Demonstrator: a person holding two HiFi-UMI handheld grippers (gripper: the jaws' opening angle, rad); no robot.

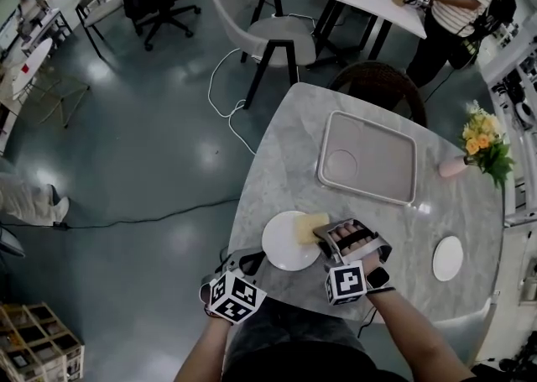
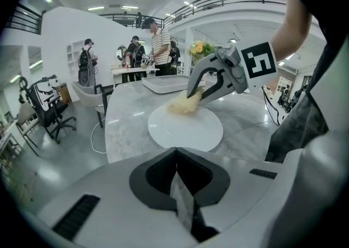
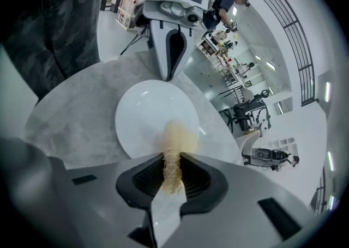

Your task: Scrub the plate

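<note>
Pinched one scrubber (image 3: 174, 135) in right tool (image 3: 172, 171) against one white plate (image 3: 143, 116) — left tool (image 2: 177, 180) pressed together, empty.

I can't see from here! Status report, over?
Right tool shut on sponge, sponge on plate. Left tool shut, empty, beside plate. Nothing blocking.

The head view looked steeply down on the plate (image 1: 288, 242) from well above. The left gripper view faced the plate low, from near it. The right gripper view faced it from closer, opposite. All three shared the plate.
</note>
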